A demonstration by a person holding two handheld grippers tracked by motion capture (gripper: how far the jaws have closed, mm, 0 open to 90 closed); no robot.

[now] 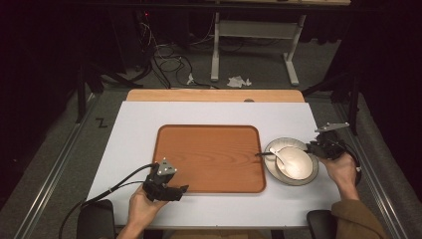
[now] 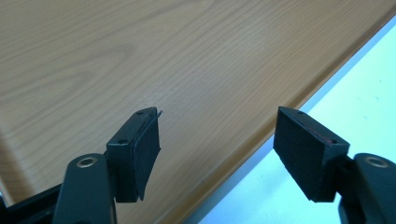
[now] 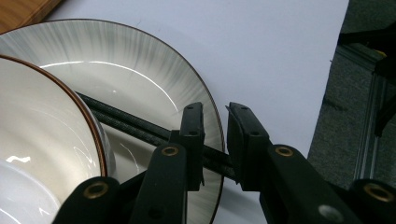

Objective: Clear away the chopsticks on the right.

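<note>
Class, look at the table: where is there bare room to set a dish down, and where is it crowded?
The wooden tray lies bare, as does the white tabletop beyond it. It is crowded right of the tray: plate, bowl, spoon, chopsticks and the right gripper.

The tray (image 1: 209, 158) is warm orange-brown wood with fine darker grain. The plate (image 3: 140, 60) is pale grey, streaked with soft darker rays toward a thin dark rim. The bowl (image 3: 42, 149) is creamy white with a reddish-brown edge line. The chopsticks (image 3: 130, 123) are matte black. The table (image 1: 219, 112) is covered in plain white, with a light wood strip at its far edge.
</note>
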